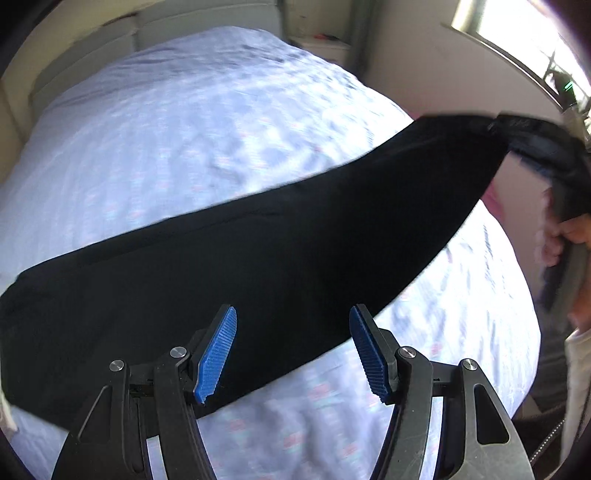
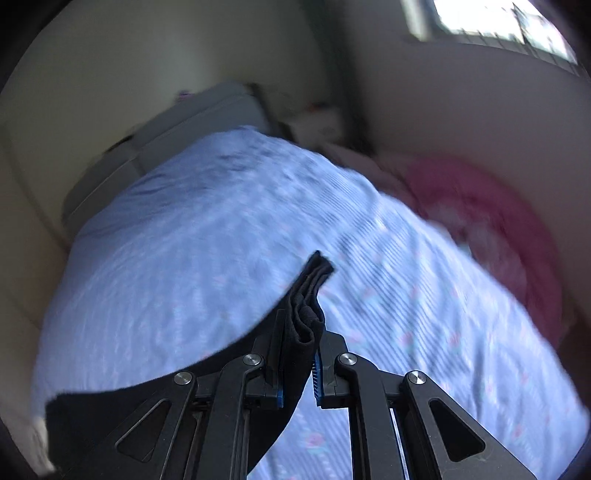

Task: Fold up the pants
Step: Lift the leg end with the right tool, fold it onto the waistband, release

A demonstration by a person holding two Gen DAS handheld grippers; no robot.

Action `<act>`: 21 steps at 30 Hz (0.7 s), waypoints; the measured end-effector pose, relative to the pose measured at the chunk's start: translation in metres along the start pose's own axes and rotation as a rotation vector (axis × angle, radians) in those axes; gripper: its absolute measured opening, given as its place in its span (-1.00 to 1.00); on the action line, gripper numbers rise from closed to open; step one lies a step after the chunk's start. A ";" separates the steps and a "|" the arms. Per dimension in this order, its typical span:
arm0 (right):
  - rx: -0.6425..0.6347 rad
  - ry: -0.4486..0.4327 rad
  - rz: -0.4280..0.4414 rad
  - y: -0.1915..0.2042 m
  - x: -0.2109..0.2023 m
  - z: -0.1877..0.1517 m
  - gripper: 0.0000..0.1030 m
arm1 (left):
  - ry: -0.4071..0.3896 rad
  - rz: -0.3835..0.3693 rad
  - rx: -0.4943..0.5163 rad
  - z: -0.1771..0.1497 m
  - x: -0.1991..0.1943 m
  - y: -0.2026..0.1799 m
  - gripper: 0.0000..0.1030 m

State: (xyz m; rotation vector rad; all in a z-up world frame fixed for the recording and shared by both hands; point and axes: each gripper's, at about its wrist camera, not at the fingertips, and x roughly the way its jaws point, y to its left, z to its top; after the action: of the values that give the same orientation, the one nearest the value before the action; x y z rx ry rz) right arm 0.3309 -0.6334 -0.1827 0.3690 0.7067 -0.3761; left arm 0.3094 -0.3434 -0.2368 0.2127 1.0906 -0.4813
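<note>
A: Left gripper (image 1: pixel 291 350)?
B: Jaws apart, nothing between the blue pads (image 1: pixel 216 354); black pants (image 1: pixel 258 266) stretch across the pale blue bedspread (image 1: pixel 184 129) beneath.
A: Right gripper (image 2: pixel 301 354)?
B: Clamped on a bunched end of the pants (raised off the bed).

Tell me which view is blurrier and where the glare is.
Right wrist view: heavier motion smear, worst on the pink bedding; window blown out top right. Left wrist view: sharper pads, bedsheet mildly blurred, black pants featureless, window glaring.
</note>
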 end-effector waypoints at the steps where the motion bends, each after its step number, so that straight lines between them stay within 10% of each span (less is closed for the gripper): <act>1: -0.078 -0.020 0.011 0.024 -0.011 0.005 -0.78 | -0.010 0.016 -0.019 -0.004 -0.010 0.015 0.22; 9: -0.454 0.036 0.159 0.204 -0.046 -0.026 -0.77 | -0.039 0.156 -0.181 -0.042 -0.077 0.133 0.23; 21: -0.495 0.497 0.185 0.354 0.048 -0.184 -0.77 | 0.026 0.218 -0.362 -0.123 -0.127 0.267 0.26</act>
State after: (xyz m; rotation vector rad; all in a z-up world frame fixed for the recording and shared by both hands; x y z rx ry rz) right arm 0.4223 -0.2530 -0.2744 0.0493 1.2078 0.0810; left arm 0.2904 -0.0260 -0.1979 0.0183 1.1448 -0.0820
